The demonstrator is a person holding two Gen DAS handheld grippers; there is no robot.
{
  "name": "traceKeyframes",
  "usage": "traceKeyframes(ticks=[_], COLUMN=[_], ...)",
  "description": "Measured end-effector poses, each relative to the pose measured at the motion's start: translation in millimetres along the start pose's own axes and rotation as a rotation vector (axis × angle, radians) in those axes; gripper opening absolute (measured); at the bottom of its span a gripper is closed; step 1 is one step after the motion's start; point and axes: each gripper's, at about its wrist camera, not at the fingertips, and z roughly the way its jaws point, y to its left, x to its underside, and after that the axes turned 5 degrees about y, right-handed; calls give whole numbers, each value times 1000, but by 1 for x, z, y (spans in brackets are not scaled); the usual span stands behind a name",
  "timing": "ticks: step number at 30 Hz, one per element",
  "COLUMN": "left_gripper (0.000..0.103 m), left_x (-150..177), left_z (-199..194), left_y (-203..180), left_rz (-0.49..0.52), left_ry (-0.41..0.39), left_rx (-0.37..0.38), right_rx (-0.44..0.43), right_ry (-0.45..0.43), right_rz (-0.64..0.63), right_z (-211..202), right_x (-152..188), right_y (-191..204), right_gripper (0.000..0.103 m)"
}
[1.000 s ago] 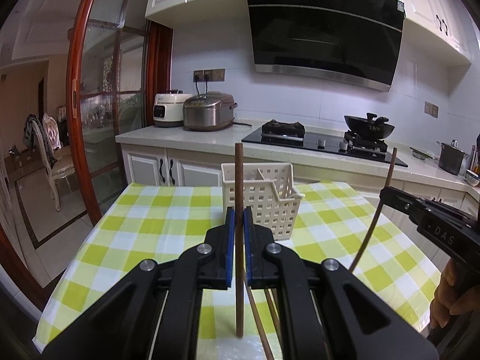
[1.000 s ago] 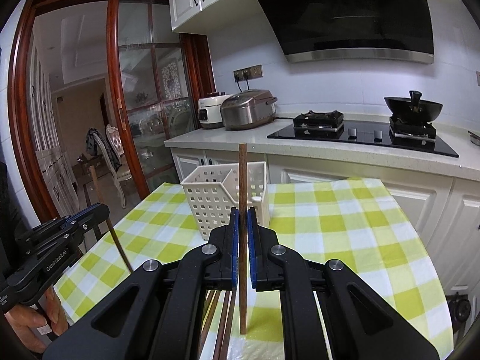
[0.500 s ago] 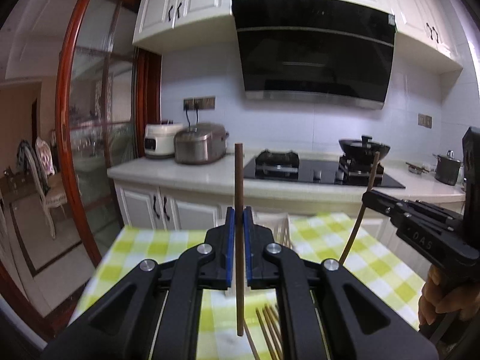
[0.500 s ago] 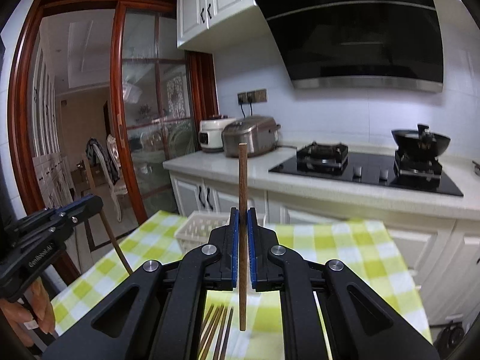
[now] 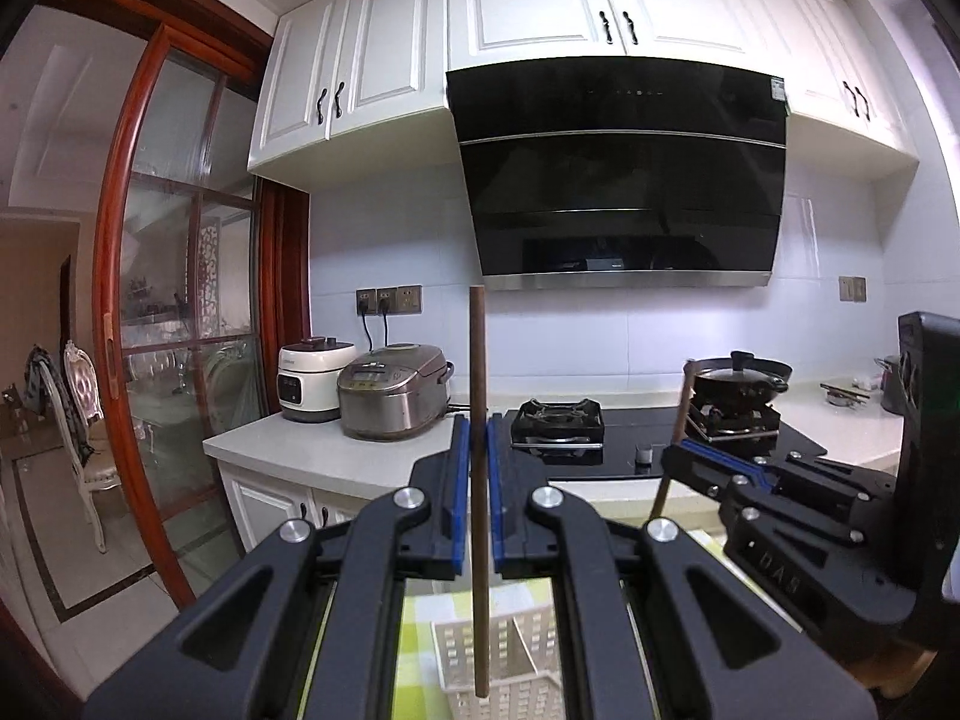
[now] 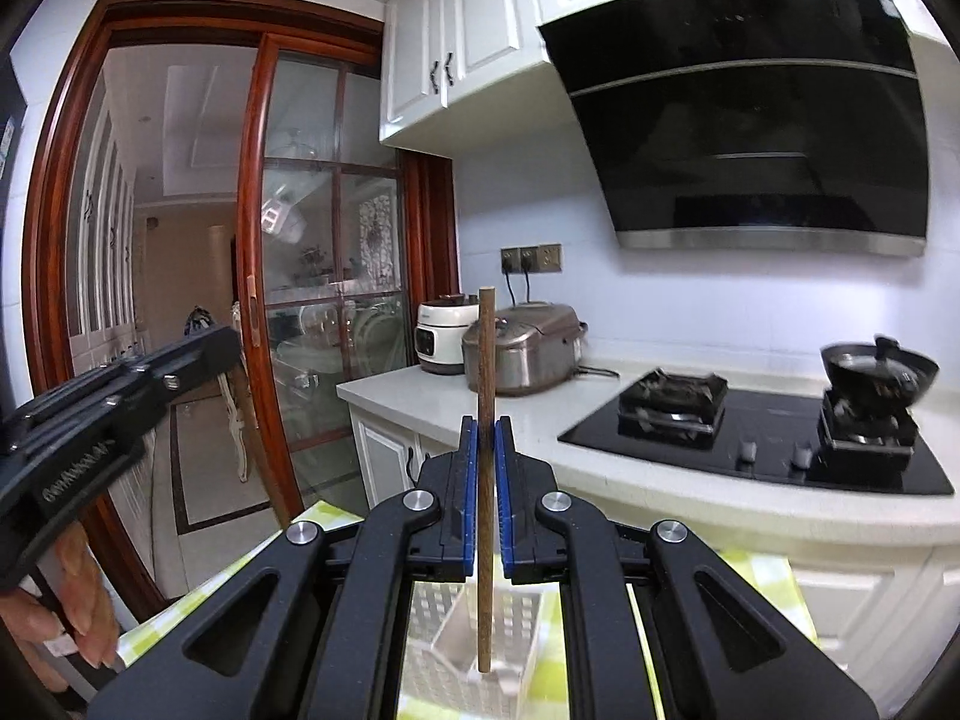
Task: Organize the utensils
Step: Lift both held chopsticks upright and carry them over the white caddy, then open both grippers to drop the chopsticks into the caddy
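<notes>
My left gripper (image 5: 478, 468) is shut on a brown chopstick (image 5: 478, 360) that stands upright between its blue pads. Its lower tip hangs over the white perforated utensil basket (image 5: 516, 684). My right gripper (image 6: 486, 468) is shut on a second brown chopstick (image 6: 486, 360), also upright, its tip above the same basket (image 6: 510, 630). Each gripper shows in the other's view: the right one (image 5: 684, 456) with its chopstick (image 5: 675, 426), the left one (image 6: 204, 354) at the far left.
The basket stands on a green-and-white checked tablecloth (image 6: 762, 570). Behind is a white counter (image 5: 336, 450) with two rice cookers (image 5: 393, 396), a black hob (image 6: 768, 450) with a wok (image 6: 879, 372), a range hood (image 5: 624, 180). A wood-framed glass door (image 5: 180, 330) is left.
Both grippers have risen and tilted up with their chopsticks. The basket and tablecloth have dropped to the bottom of both views, and the two grippers have drawn closer together.
</notes>
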Motion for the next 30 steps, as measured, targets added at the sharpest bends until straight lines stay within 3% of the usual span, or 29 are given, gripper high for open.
traceKeyframes(ticks=[9,14,20,26,30], left_gripper=[6,6,6,6,6], left_x=[24,25,24,56,71], left_z=[56,68,72,87,101], left_y=[18,28,26,27,30], left_rz=[-72,-111,-88,-116,-140], left_ry=[39,31,11,110,217], left_rx=[5,22,12,27,38], right_rx=[12,19,22,19,21], right_ry=[98,139,143,201,256], right_rz=[-16,-5,-14,-11,-3], right_z=[55,75,79,87,99], right_x=[17,29,35,46,48], right_y=[-2,-10,-9,-12,-14], right_gripper=[8,8,8,8,8])
